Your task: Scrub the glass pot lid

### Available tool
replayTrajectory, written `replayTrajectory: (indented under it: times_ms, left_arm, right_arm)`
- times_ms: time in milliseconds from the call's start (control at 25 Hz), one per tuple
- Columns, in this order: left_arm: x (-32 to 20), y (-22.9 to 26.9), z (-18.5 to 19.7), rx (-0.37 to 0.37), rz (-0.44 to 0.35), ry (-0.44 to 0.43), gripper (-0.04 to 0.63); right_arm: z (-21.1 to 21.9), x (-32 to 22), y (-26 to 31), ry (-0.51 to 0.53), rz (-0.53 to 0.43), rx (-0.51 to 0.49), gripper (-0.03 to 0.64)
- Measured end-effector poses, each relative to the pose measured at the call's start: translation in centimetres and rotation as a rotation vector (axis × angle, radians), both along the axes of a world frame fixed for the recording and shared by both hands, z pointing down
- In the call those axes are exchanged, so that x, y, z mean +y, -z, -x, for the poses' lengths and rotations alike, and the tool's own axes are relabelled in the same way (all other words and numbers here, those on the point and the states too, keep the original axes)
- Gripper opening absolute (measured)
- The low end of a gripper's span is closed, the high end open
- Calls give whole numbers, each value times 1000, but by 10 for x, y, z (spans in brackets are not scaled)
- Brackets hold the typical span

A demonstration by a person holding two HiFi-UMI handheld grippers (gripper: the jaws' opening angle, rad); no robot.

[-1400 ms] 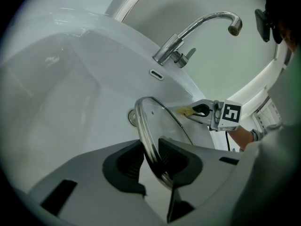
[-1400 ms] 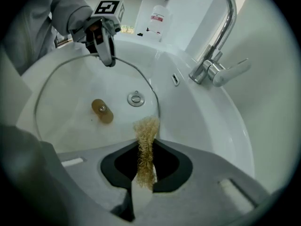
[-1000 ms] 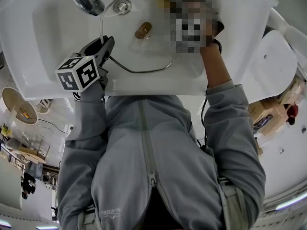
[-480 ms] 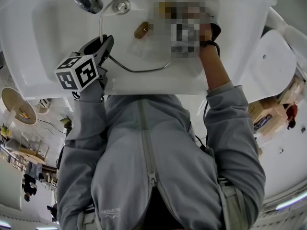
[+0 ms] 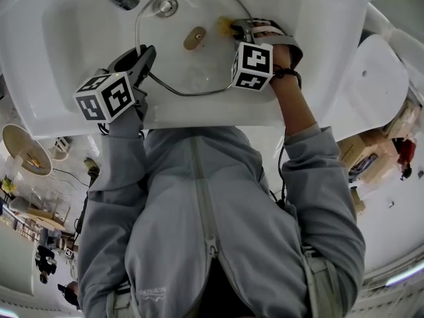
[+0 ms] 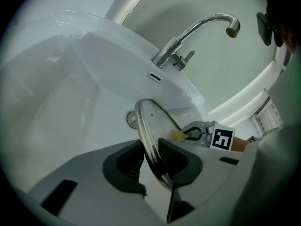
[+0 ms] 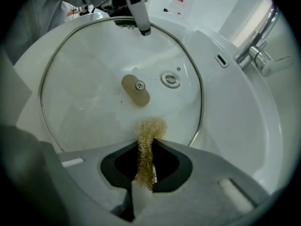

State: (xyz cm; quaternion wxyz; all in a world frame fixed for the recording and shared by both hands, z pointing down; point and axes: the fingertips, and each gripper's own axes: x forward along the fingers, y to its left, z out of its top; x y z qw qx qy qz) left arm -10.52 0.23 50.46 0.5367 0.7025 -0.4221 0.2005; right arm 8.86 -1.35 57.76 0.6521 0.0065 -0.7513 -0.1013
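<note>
One glass pot lid point(image 5: 199, 71) stands tilted in the sink point(image 5: 79, 18), my left gripper point(image 5: 144, 61) pinching its rim. My right gripper point(image 5: 238, 26), squeezing the yellow scrubber point(image 7: 146, 149), has just slid across the glass, so I think I'm scrubbing now.

SCRUBBING UP: A person in a grey zip-up hoodie point(image 5: 212, 244) leans over a white sink point(image 5: 318, 78). The left gripper point(image 5: 147, 53) clamps the rim of a glass pot lid point(image 5: 179, 61) near the sink's front edge. The right gripper point(image 5: 233, 25) holds what appears to be a yellowish scrubber point(image 5: 223, 24) against the glass, near the lid's tan knob point(image 5: 194, 38).
</note>
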Motion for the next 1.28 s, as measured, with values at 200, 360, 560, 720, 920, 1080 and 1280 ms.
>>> replayTrajectory:
  times_ms: [200, 360, 560, 720, 920, 1080, 1280]
  left_arm:
    - [-1, -2, 0, 6, -2, -2, 94]
    - [-2, -1, -1, 13, -7, -1, 94]
    - [-1, -1, -2, 18, -9, 2, 94]
    - [0, -2, -1, 20, -11, 3, 94]
    - [-1, -2, 0, 22, -17, 3, 94]
    - [3, -4, -1, 25, -3, 0, 94]
    - [2, -5, 1, 16, -5, 1, 94]
  right_arm:
    - [-3, 19, 3, -12, 19, 4, 40]
    - [-7, 37, 10, -26, 36, 2, 40]
    - [-10, 65, 20, -11, 70, 4, 40]
    - [-6, 87, 30, 19, 116, -6, 38]
    - [18, 116, 47, 81, 198, -29, 38]
    - [34, 137, 65, 49, 306, -78, 38]
    - [52, 144, 84, -60, 418, -207, 38]
